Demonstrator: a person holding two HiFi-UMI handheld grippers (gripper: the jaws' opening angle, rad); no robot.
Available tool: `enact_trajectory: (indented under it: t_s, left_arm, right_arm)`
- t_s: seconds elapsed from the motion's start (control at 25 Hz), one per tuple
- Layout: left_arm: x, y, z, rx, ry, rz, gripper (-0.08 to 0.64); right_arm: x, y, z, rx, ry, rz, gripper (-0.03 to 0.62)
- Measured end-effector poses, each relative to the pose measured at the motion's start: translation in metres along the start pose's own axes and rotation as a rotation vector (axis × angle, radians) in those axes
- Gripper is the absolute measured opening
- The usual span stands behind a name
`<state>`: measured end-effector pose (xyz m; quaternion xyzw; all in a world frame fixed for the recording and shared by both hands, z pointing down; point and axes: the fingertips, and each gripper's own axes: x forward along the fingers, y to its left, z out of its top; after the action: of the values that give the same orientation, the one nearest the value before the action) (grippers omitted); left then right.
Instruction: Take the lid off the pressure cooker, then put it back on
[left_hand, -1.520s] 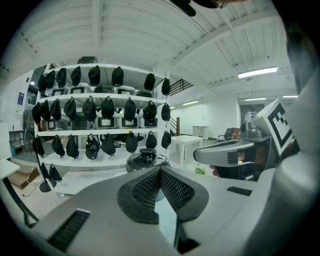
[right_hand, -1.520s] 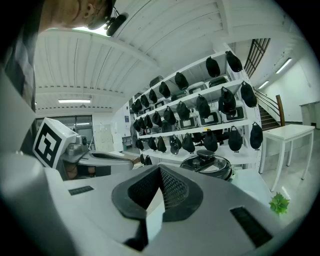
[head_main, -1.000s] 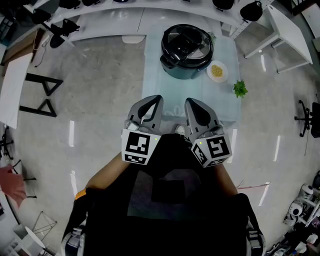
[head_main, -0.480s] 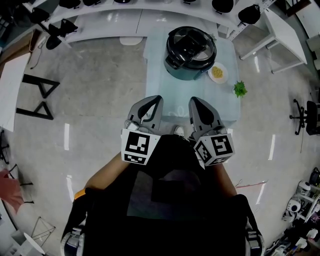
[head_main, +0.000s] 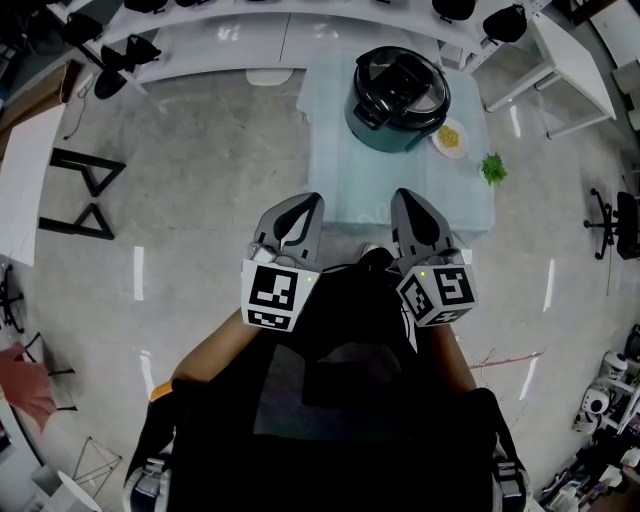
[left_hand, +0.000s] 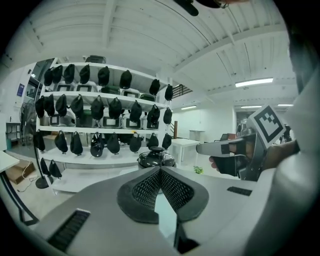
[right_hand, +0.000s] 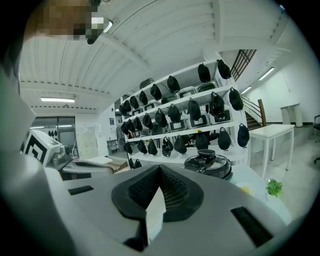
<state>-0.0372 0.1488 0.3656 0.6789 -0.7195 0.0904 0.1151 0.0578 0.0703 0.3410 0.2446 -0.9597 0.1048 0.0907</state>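
Left claw (left_hand: 160, 170): jaws pressed together, nothing between them, poised at the near edge of the worktop (head_main: 350, 170).
Right claw (right_hand: 159, 169): closed and empty too, level with its partner.
Pressure cooker (head_main: 400, 138): well ahead of both claws, more on the right claw's line, at the worktop's far end.
Lid (head_main: 405, 85): on the pot; the handle is too small from here to read, probably locked.
Neighbours: a dish (head_main: 451, 137) just beside the cooker on the right claw's side, a plant (head_main: 493, 168) nearer.
Risk: arriving with the jaws closed, they would butt the lid instead of taking it; a wide right reach could clip the dish.
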Motion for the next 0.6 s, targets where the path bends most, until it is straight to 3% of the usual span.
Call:
enact_trajectory:
  t_s: [0.6]
  left_arm:
    - [-0.005,0.008,-0.010,-0.038,0.005,-0.013,0.008]
  right_arm:
    - [0.001,0.004,-0.007,-0.041,0.042,-0.032,0.015]
